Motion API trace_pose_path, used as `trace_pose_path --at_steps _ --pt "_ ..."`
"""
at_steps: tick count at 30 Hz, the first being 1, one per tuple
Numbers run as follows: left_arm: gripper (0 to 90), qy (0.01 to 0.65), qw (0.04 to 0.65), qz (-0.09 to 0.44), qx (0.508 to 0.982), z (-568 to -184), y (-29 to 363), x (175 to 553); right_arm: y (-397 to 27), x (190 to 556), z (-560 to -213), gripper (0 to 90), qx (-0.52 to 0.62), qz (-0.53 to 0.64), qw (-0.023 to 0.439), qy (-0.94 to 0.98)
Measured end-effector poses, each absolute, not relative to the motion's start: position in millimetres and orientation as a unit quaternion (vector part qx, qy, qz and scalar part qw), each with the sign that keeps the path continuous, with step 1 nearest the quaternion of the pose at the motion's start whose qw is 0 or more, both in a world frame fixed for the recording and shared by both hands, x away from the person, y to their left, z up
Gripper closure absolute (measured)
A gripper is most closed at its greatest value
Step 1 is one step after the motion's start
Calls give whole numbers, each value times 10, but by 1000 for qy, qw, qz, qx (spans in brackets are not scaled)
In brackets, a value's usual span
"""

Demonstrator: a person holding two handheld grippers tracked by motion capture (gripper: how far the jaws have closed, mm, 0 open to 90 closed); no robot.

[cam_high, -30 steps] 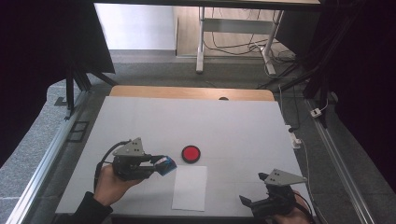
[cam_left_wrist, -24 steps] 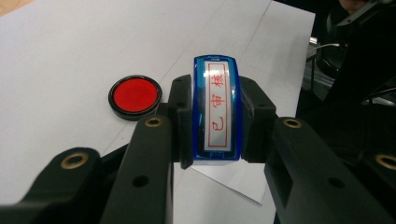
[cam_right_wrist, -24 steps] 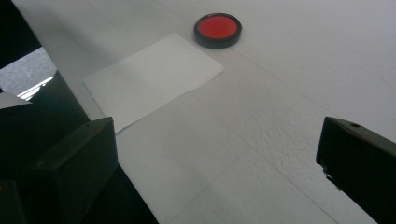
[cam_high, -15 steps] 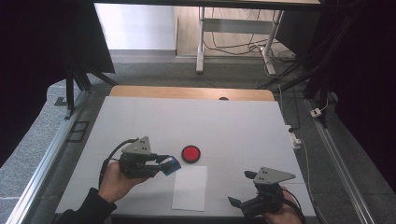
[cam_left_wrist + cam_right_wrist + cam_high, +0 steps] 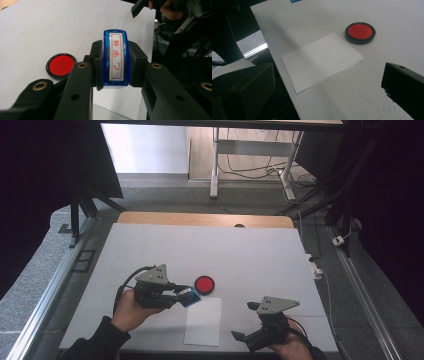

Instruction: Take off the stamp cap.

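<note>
**A:** Near the front-left of the table (image 5: 250,250), entry for the left gripper (image 5: 115,62): its jaws are clamped on the blue stamp (image 5: 116,58), one pad on each long side. Red characters in a red frame on a silver label face the gripper's camera.

**B:** Position of the stamp relative to the other items?

**A:** High view: the stamp (image 5: 188,296) sits at the gripper's tip, just beside the red ink pad (image 5: 204,284) and above the upper left corner of the white paper sheet (image 5: 203,321). Cannot tell whether it touches the table or is held clear of it.

**B:** Ink pad status?

**A:** Round, black rim, red surface exposed, flat on the table, just beyond the sheet's far edge.

**B:** Right gripper (image 5: 250,322)?

**A:** At the front edge, right of the sheet, jaws spread wide, nothing between them. Its own view looks across the sheet (image 5: 322,60) toward the ink pad (image 5: 360,32).
</note>
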State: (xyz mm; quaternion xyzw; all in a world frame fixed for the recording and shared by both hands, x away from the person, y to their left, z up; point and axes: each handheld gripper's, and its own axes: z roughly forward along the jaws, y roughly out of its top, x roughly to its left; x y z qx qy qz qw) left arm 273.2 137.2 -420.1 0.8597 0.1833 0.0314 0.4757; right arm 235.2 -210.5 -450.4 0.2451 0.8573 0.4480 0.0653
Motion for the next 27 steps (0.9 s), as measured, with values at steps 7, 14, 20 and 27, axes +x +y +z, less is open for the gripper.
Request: trace_pose_path --at_steps 7,14,20,27 --pt "699 157 479 21 863 -4200 1305 2741 -1927 2413 -4528 0 221 447 48 865" --pt "700 139 481 7 866 -4200 1247 2757 -1767 2510 -4553 0 205 456 18 866" --pt "699 121 484 -5 867 -4198 1197 2769 -1655 2542 -4563 0 185 456 14 870" --pt "699 99 479 -14 872 -4197 1130 2779 -1480 2600 -4575 0 154 457 6 876"
